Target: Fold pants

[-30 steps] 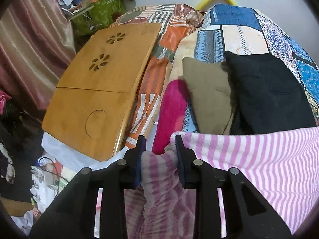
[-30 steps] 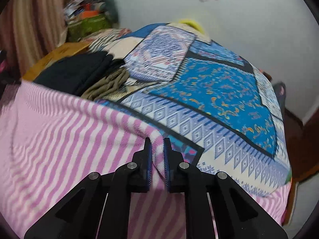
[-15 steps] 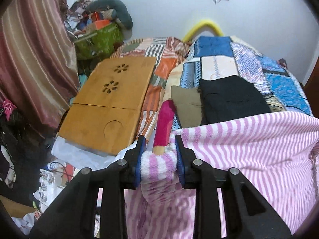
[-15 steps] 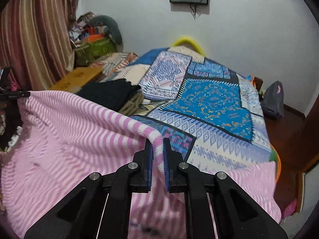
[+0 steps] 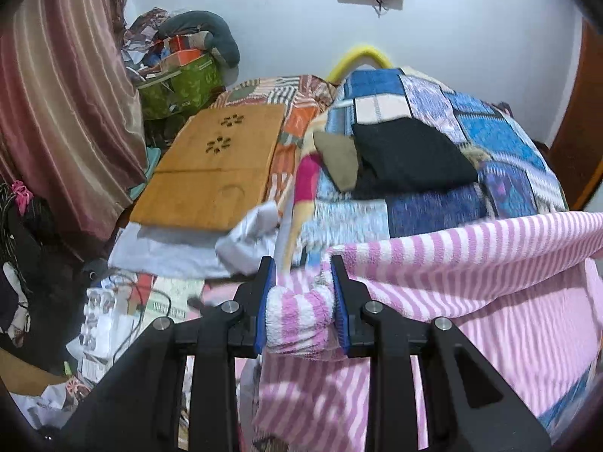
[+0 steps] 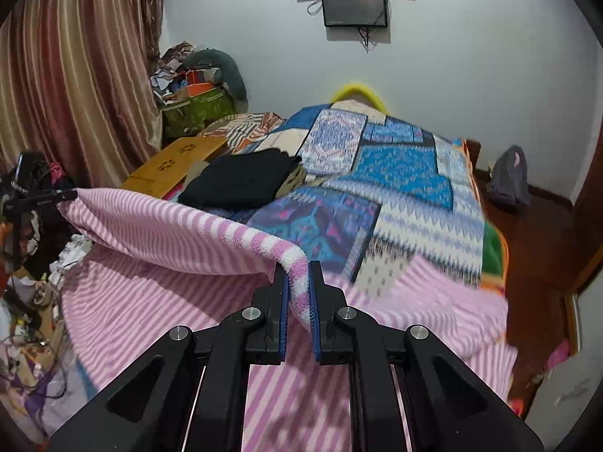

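Only rightward — grey bag (image 6: pixel 507 175); floor

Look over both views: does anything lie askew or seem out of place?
Yes. The white cloth is crumpled at the wooden lap desk's near edge, not flat. On the bed, the olive garment pokes out crookedly from under the folded black one. Clutter covers the floor at left.
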`<action>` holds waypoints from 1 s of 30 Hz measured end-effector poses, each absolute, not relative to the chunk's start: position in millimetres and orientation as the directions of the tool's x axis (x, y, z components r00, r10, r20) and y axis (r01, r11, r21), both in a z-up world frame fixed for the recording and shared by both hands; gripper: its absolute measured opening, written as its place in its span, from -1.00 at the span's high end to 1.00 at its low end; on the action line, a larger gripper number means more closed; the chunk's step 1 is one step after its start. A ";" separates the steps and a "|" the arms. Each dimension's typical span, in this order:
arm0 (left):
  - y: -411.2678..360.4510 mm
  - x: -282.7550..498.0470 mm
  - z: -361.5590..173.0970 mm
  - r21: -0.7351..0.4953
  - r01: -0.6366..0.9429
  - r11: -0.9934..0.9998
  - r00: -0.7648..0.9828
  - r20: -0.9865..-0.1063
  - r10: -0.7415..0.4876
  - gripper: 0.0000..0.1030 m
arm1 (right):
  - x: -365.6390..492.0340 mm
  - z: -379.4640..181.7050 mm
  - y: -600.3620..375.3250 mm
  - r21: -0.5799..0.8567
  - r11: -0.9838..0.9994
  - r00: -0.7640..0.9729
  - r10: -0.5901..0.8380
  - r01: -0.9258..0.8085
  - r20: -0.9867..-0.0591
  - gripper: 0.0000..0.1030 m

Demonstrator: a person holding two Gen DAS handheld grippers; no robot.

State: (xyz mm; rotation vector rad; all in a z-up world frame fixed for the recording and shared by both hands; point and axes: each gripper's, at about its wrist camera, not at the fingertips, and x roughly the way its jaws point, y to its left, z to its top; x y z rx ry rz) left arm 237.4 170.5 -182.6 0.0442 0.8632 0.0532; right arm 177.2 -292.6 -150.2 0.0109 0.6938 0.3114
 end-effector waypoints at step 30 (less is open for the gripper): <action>195.4 122.3 -261.6 -0.013 -0.034 0.999 0.579 -0.815 0.009 0.31 | 77.9 -239.1 -279.6 0.156 0.963 0.607 0.261 -0.222 -0.751 0.82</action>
